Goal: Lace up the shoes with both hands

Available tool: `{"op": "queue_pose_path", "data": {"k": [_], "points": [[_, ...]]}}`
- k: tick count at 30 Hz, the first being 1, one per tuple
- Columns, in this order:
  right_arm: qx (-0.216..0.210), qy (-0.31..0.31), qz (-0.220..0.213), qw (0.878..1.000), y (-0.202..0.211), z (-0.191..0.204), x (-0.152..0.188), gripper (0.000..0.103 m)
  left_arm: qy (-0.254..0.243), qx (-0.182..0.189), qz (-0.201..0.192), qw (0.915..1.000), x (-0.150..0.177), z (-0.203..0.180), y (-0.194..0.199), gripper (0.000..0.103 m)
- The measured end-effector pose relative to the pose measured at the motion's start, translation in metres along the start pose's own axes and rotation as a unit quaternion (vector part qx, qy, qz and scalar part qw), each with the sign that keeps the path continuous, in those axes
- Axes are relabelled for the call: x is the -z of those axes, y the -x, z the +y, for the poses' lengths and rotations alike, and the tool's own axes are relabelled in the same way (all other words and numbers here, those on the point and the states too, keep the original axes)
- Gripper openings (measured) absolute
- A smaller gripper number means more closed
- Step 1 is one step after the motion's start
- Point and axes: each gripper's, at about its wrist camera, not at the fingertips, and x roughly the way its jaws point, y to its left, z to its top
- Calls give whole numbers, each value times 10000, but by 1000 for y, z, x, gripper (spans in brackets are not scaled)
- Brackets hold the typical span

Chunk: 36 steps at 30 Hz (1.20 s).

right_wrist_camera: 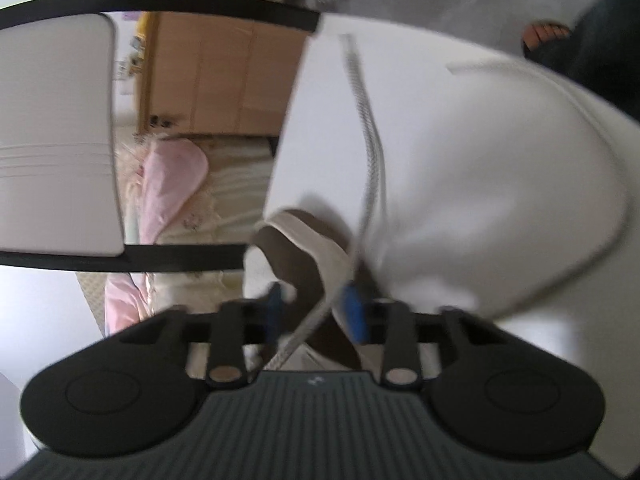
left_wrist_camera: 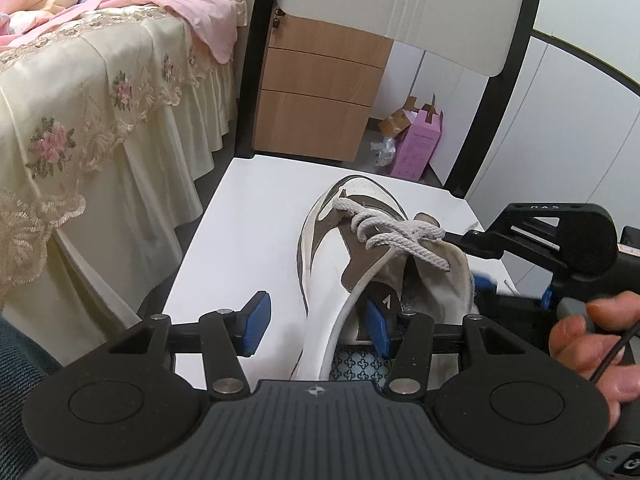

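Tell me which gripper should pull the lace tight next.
Right gripper, probably: the lace already runs between its fingers. The left gripper straddles the shoe collar, steadying it.

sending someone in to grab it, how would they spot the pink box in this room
Start at the white chair with the shoe on its seat, then look past it to the wooden drawer unit. On the floor just right of that unit stands the pink box, upright, its top flaps open, the only bright pink carton among crumpled packaging.
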Motion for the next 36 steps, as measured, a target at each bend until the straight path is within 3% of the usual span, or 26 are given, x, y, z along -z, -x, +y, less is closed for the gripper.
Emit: {"op": "queue_pose_path", "data": {"k": [7,12,21,28,36], "points": [[-918,702,-345,9927,1,24,6,9,217,23,-89,9997,-3,6,2,56],[-1622,1174,-460,9787,14,45,8,9,97,89,-302,9995,-4,2,7,56],[-2693,1373,-441,9522,28,69,1,9,8,33,-378,9993,-5,-1,9,57],[-2933,1677,-560,9395,41,99,-2,3,16,48,-366,9993,-5,1,10,58],[-2736,2171,-717,9343,47,127,2,3,16,55,-316,9995,-4,1,9,58]]}}
